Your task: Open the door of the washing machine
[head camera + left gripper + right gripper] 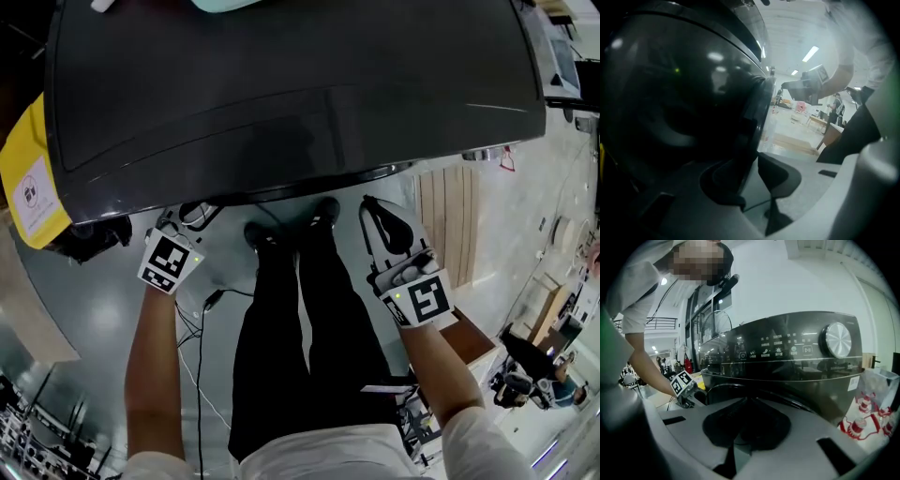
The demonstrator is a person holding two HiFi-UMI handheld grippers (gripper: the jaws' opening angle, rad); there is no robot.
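The dark washing machine (281, 84) fills the top of the head view; its control panel (778, 350) and silver dial (838, 340) show in the right gripper view. The round dark door (679, 108) fills the left gripper view. My left gripper (752, 176) is at the door's right rim (757, 108); the rim runs down between the jaws, with a pale gap beside the right finger (778, 173). From above, the left gripper (187, 214) reaches under the machine's front edge. My right gripper (375, 204) hangs in front of the machine, its pads (764, 423) together and holding nothing.
A yellow sheet (28, 178) hangs at the machine's left side. A clear bag with red and white bottles (869, 413) stands by its right side. The person's legs (300, 309) stand between the grippers. Cables (202, 319) and wooden slats (445, 216) lie on the floor.
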